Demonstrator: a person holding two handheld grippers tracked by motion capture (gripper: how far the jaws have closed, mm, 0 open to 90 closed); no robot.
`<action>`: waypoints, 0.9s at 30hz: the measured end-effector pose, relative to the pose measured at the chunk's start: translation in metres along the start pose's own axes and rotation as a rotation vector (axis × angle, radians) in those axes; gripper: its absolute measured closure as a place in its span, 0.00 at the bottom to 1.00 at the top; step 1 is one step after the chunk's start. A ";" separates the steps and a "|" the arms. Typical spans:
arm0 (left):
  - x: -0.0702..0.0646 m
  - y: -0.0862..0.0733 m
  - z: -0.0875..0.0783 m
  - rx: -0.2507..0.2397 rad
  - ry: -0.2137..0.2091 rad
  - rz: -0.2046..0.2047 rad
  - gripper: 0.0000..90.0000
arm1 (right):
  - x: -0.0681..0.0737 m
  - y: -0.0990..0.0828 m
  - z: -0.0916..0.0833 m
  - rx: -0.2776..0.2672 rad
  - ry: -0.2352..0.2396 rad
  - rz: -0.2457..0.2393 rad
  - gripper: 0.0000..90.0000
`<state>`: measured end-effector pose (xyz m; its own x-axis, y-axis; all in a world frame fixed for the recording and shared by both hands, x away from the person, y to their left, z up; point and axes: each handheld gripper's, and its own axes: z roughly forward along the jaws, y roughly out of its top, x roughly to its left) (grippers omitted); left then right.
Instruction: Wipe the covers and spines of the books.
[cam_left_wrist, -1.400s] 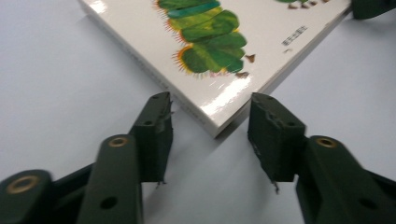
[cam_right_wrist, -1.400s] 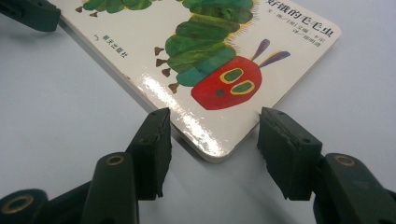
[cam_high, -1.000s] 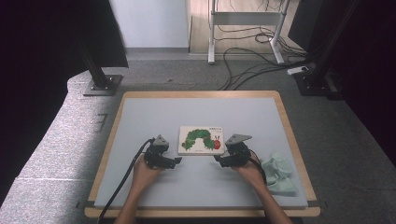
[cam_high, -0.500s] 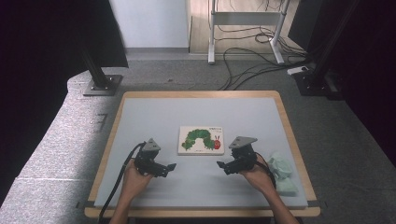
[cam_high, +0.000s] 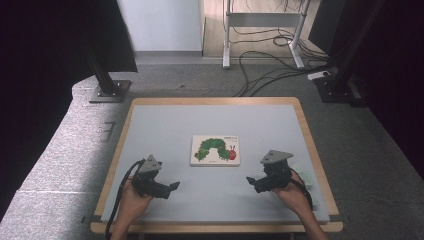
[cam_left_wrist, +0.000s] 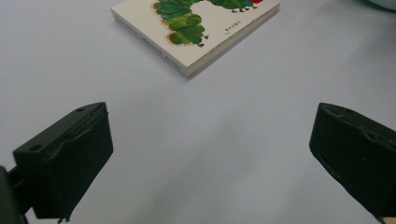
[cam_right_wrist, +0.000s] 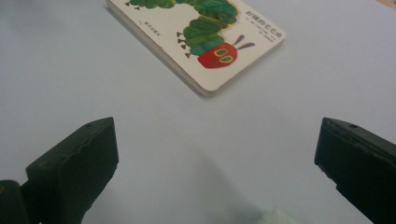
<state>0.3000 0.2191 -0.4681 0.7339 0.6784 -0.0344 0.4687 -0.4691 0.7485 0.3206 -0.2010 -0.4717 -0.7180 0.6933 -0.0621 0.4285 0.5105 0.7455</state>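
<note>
At the near edge of the table, the person's left hand (cam_high: 131, 200) holds the left gripper (cam_high: 172, 186), and the right hand (cam_high: 295, 192) holds the right gripper (cam_high: 250, 181). Both grippers are above the pale grey table mat (cam_high: 165, 125) and point inward, toward each other and a little toward the book. The jaws of the left gripper are wide apart, with only bare mat between them; they have just been opening. The jaws of the right gripper are also wide apart with nothing between them, and they too have just been opening. A black cable (cam_high: 120, 200) goes from the left gripper back along the forearm.

Just behind the right hand, near the right edge of the mat, lies a crumpled pale green cloth (cam_high: 306, 176).

Farther, between the two grippers and apart from both, the flat white board book with a green caterpillar and a red head on its cover (cam_high: 215, 150) lies closed on the mat, near the middle. No jaw touches it.

Beyond the wooden frame of the table (cam_high: 210, 100) there are grey carpet (cam_high: 60, 150) and cables on the floor (cam_high: 270, 75).
</note>
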 end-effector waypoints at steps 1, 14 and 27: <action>0.000 -0.002 -0.001 -0.003 0.003 -0.003 0.00 | -0.001 -0.002 -0.002 -0.001 -0.003 0.002 0.00; 0.014 -0.039 0.000 0.016 0.039 -0.046 0.00 | -0.023 -0.041 -0.029 -0.008 -0.086 0.083 0.00; 0.011 -0.054 0.028 0.129 0.049 -0.014 0.00 | -0.030 -0.078 -0.013 0.026 -0.104 0.139 0.00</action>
<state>0.2965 0.2362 -0.5275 0.7033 0.7108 -0.0099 0.5408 -0.5260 0.6563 0.3013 -0.2683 -0.5191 -0.5907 0.8064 -0.0282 0.5347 0.4175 0.7347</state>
